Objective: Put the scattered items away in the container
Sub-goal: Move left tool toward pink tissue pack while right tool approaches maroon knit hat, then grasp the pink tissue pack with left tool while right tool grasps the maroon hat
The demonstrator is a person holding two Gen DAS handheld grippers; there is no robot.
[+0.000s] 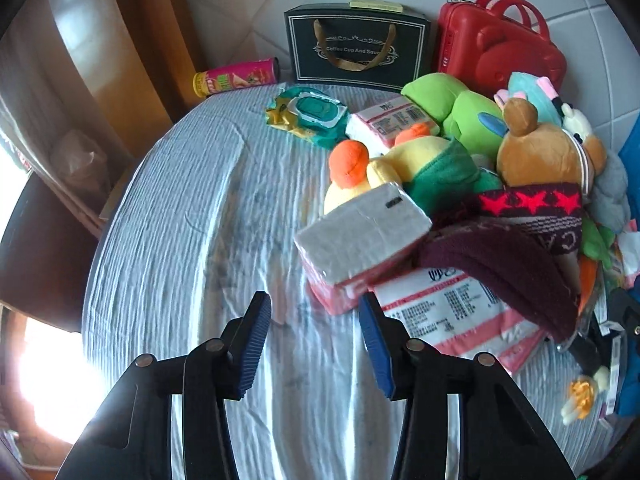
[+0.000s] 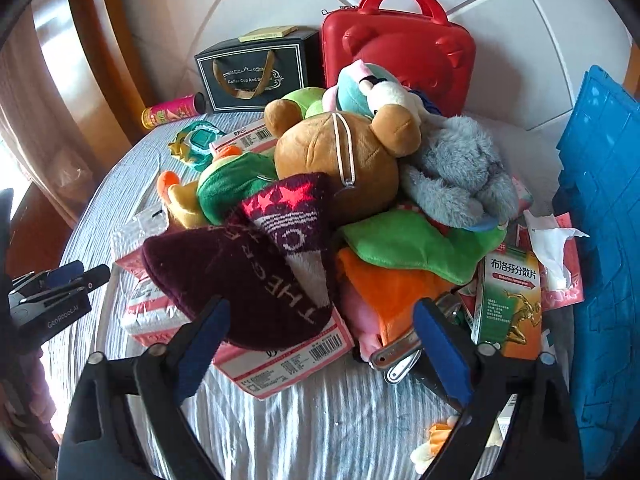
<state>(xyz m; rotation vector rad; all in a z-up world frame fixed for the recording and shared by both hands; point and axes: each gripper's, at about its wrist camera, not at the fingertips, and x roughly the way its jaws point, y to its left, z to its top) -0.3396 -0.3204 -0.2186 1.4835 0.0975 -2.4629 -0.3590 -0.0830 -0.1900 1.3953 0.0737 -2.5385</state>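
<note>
A heap of items lies on a round table with a grey-blue cloth [image 1: 192, 216]. In the left wrist view my left gripper [image 1: 316, 316] is open and empty, just short of a tilted tissue pack [image 1: 360, 228]. Behind the pack are a yellow-green duck toy [image 1: 408, 160], a brown bear [image 1: 544, 152] and a maroon knit hat [image 1: 508, 268]. In the right wrist view my right gripper [image 2: 324, 320] is open and empty, its jaws either side of the hat [image 2: 256, 276] and an orange plush [image 2: 392, 284]. A blue crate [image 2: 600, 240] stands at the right.
At the back stand a red bear-faced case [image 2: 400, 48], a dark gift box [image 2: 256, 72] and a pink chip can [image 1: 236, 78]. A wet-wipes pack [image 1: 312, 114], a medicine box [image 2: 508, 304], flat tissue packs [image 2: 288, 356] and a grey plush [image 2: 460, 172] lie about.
</note>
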